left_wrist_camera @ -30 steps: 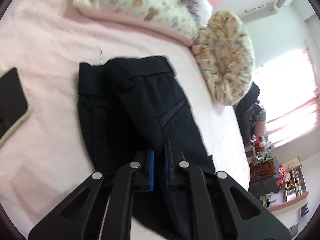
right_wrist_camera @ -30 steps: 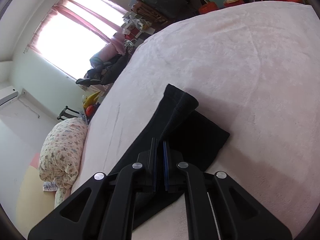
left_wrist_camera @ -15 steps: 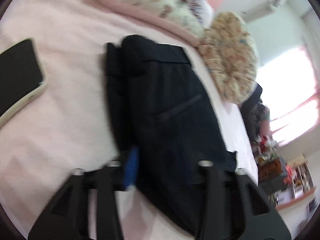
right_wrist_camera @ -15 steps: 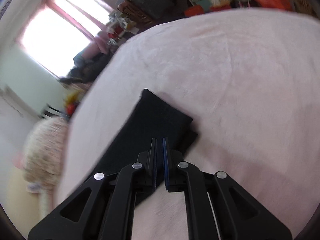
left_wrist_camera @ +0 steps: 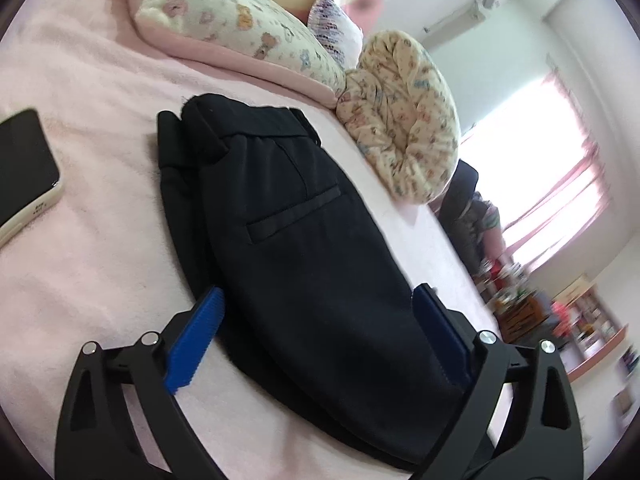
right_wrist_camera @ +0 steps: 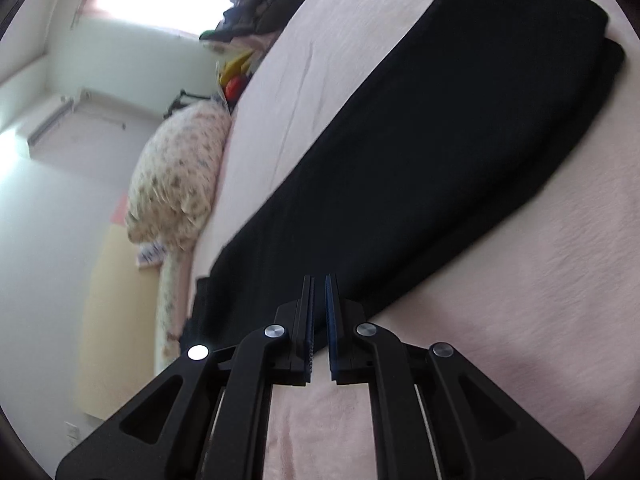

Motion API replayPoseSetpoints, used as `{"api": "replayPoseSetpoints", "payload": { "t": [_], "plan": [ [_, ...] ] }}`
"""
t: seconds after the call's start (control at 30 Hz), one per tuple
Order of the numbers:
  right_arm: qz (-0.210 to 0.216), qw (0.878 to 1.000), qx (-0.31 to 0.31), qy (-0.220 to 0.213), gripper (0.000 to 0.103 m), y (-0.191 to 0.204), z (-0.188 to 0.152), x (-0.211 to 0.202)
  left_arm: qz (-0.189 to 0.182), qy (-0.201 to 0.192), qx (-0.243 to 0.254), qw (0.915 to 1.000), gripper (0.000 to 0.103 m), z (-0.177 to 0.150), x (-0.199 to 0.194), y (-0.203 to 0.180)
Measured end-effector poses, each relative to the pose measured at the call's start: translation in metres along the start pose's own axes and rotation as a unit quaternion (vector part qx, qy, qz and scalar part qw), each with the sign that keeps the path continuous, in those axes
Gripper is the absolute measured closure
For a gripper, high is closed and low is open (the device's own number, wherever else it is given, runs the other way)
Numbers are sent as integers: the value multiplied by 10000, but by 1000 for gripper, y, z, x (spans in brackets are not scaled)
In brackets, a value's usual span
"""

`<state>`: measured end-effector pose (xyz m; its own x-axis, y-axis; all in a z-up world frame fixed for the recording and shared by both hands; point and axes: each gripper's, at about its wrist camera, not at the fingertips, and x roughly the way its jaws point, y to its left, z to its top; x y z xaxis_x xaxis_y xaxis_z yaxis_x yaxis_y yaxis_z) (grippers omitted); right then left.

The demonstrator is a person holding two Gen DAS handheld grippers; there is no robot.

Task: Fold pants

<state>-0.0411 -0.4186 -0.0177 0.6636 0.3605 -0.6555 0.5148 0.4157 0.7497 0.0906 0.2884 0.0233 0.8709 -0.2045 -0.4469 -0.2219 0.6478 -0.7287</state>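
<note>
Released a moment ago, the left claw (left_wrist_camera: 316,332) now gapes over the black pants (left_wrist_camera: 288,240) lying lengthwise-folded on the pink bed (left_wrist_camera: 100,264), right claw (right_wrist_camera: 319,328) nearly closed, empty; soft, limp cloth, probably best pinched at the hems.

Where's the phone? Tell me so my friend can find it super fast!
Start with the big pink bed and find the black pants lying flat in its middle. Look across the blanket to the side away from the flowery pillows, near the picture's left edge. The phone lies flat there, apart from the pants: the only hard, shiny thing, with a dark screen in a pale case.
</note>
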Motion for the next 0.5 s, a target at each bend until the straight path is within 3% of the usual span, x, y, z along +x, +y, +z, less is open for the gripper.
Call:
{"api": "replayPoseSetpoints", "payload": {
  "t": [0.13, 0.27, 0.3, 0.33, 0.37, 0.4, 0.5],
  "plan": [
    [-130, 9999, 3, 86, 97, 1, -8, 3, -365, -277, -564, 9974, 3, 4, -16, 15],
    [-98, 9998, -1, 163, 95, 4, -12, 5, -467, -379, -814, 9949, 3, 7, -22, 23],
    [-137, 9998, 12, 161, 71, 4, -11, 5, -469, -374, -815, 9949, 3, 7, -22, 23],
    [-137, 9999, 30, 96, 18, 4, -10, 2, -453, -368, -798, 9951, 3, 6, -21, 23],
    [-8, 10000, 3, -69, 4, 6, -10, -1, -433, -360, -775, 9954, 3, 6, -21, 22],
    [166, 9994, -57, -299, 2, 7, -10, -8, -411, -349, -747, 9958, 3, 7, -20, 21],
    [161, 9978, -295, -575, 3, 15, -10, -20, -363, -342, -702, 9963, 3, 7, -18, 19]
  ]
}}
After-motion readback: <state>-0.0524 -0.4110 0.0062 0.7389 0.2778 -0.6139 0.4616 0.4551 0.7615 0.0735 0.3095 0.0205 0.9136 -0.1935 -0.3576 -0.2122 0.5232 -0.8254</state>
